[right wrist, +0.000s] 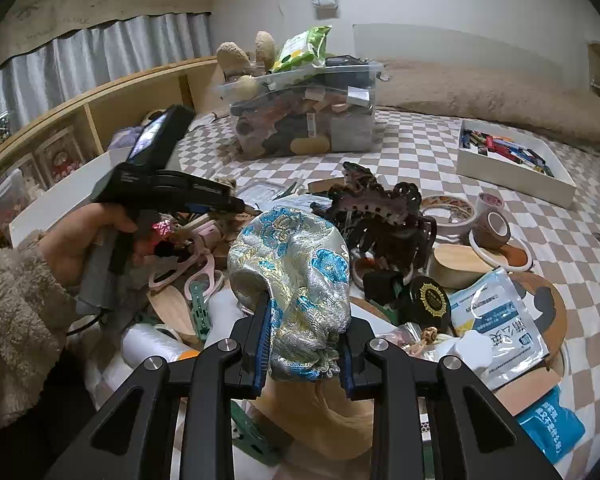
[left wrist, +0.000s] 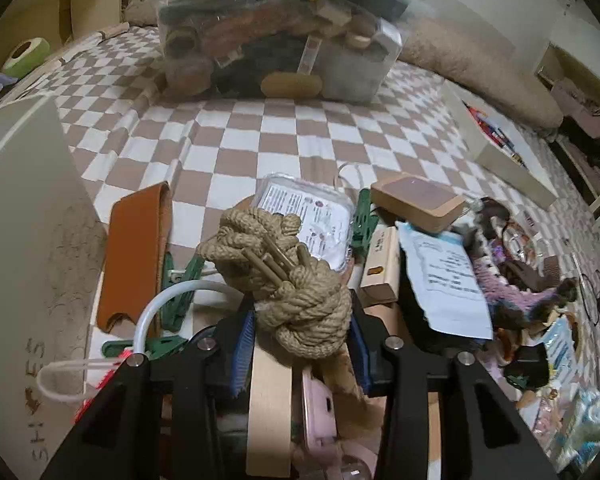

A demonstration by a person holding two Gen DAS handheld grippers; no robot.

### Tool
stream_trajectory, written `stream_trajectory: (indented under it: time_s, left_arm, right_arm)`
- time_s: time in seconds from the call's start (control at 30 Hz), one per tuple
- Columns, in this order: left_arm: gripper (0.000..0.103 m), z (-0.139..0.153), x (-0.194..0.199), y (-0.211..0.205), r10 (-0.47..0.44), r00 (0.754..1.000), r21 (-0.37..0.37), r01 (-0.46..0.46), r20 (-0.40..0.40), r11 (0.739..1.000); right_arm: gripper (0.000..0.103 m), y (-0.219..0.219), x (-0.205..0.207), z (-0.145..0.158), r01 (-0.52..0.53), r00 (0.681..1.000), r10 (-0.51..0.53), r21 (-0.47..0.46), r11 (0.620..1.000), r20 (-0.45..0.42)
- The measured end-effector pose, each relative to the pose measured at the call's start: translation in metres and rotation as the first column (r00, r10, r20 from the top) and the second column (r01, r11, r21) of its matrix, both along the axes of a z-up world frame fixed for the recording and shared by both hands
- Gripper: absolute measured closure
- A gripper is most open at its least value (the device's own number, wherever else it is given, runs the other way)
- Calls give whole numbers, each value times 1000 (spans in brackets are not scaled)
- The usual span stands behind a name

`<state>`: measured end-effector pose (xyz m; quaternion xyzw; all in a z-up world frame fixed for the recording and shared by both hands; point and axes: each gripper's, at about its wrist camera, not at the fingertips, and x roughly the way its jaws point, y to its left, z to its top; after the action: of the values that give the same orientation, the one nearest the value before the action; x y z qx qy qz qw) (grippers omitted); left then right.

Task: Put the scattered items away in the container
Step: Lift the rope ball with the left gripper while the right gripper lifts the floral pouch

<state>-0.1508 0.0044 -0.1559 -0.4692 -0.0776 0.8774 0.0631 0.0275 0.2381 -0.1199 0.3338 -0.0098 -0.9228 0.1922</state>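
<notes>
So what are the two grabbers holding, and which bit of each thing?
The left gripper pinches a knotted rope bundle by its lower knot. The right gripper pinches a silver and blue brocade pouch near its gathered bottom end.

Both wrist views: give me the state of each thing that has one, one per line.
Left gripper: shut on rope knot.
Right gripper: shut on brocade pouch.
Clear bin: lidless, heaped above rim.
White tray: open, holding pens.
</notes>
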Motion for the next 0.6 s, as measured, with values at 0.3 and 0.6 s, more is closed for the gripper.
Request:
stream_trajectory:
  time_s: [0.3, 0.6]
  left_arm:
    - [62, 22, 26, 1, -26, 998, 41, 29, -62, 999]
    - [62, 57, 43, -1, -41, 976, 55, 53, -212, 997]
  right_arm:
    - [75, 7, 3, 5, 21, 1000, -22, -30, 999, -20]
    - [75, 12, 3, 8, 42, 998, -44, -51, 998, -34]
